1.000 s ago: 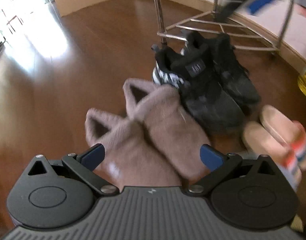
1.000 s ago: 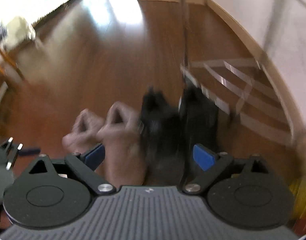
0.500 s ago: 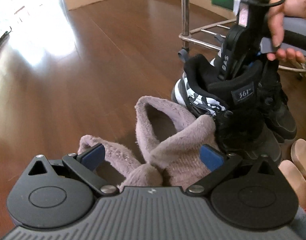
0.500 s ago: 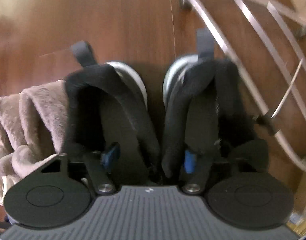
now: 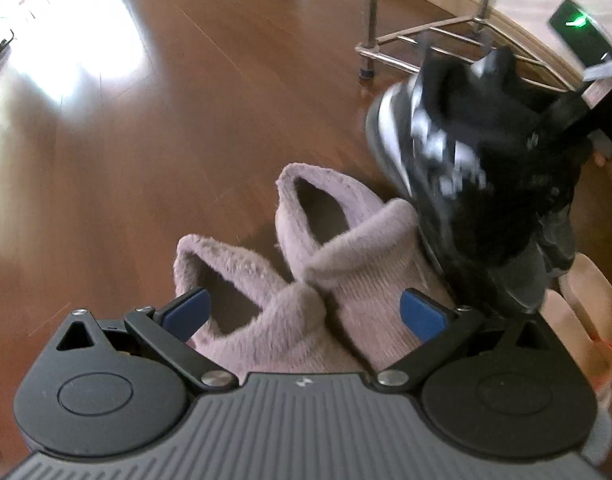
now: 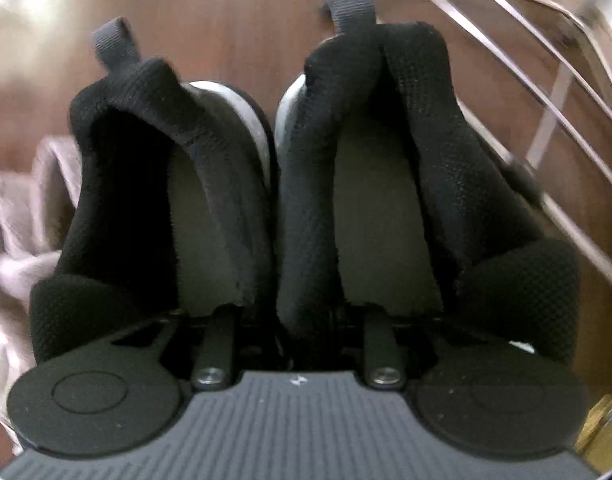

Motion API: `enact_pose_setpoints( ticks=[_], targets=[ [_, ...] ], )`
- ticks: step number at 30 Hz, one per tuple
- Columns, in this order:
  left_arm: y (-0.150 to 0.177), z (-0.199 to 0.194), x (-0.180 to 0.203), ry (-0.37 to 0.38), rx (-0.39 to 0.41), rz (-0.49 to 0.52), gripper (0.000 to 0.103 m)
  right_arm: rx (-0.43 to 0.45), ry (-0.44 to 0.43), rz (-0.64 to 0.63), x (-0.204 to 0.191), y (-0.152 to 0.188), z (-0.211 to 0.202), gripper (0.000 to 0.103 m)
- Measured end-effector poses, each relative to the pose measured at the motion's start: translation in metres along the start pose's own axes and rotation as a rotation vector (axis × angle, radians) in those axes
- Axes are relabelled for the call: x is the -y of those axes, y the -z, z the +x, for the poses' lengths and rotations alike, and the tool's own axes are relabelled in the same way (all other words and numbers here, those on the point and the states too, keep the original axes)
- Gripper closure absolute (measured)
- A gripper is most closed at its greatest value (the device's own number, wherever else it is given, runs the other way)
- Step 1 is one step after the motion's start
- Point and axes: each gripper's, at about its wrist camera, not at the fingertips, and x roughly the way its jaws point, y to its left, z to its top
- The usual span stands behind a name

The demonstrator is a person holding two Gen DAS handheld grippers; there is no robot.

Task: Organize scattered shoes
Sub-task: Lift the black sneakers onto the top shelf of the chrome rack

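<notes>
My right gripper (image 6: 298, 320) pinches the inner collars of both black sneakers (image 6: 298, 184) at frame centre, carrying them as one pair, while my left gripper (image 5: 304, 312) hangs spread over the plush slippers (image 5: 306, 240).

The left gripper (image 5: 304, 314) points forward and downward with its two blue-padded fingers (image 5: 186, 312) spread wide apart, and nothing is clamped between them. The right gripper (image 6: 300, 320) has its fingers drawn close together — each one goes down into the opening of one black sneaker (image 6: 166, 200), so the inner walls of both are pinched between them. In the left wrist view the right gripper (image 5: 578, 92) appears at the upper right edge — blurred.
</notes>
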Motion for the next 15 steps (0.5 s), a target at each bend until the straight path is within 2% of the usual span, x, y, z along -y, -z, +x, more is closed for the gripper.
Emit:
enact_pose_setpoints(
  ticks=[3, 6, 8, 9, 11, 15],
  targets=[
    [-0.006, -0.042, 0.008, 0.003, 0.006, 0.034, 0.002, 0.079, -0.061, 0.125, 0.006, 0.016, -0.048, 0.085],
    [-0.014, -0.091, 0.021, 0.003, 0.061, 0.107, 0.002, 0.146, -0.118, 0.268, 0.004, 0.031, -0.106, 0.085],
    [-0.02, -0.133, 0.034, -0.012, 0.099, 0.165, 0.002, 0.189, -0.158, 0.364, -0.002, 0.044, -0.162, 0.085],
    [-0.023, -0.155, 0.038, -0.015, 0.113, 0.185, 0.002, 0.197, -0.165, 0.381, -0.003, 0.047, -0.177, 0.085],
    [-0.032, -0.198, 0.046, -0.015, 0.135, 0.216, 0.002, 0.214, -0.185, 0.427, -0.013, 0.056, -0.24, 0.085],
    [-0.06, -0.298, 0.047, 0.027, 0.151, 0.217, 0.001, 0.22, -0.231, 0.498, -0.019, 0.07, -0.351, 0.085]
  ],
)
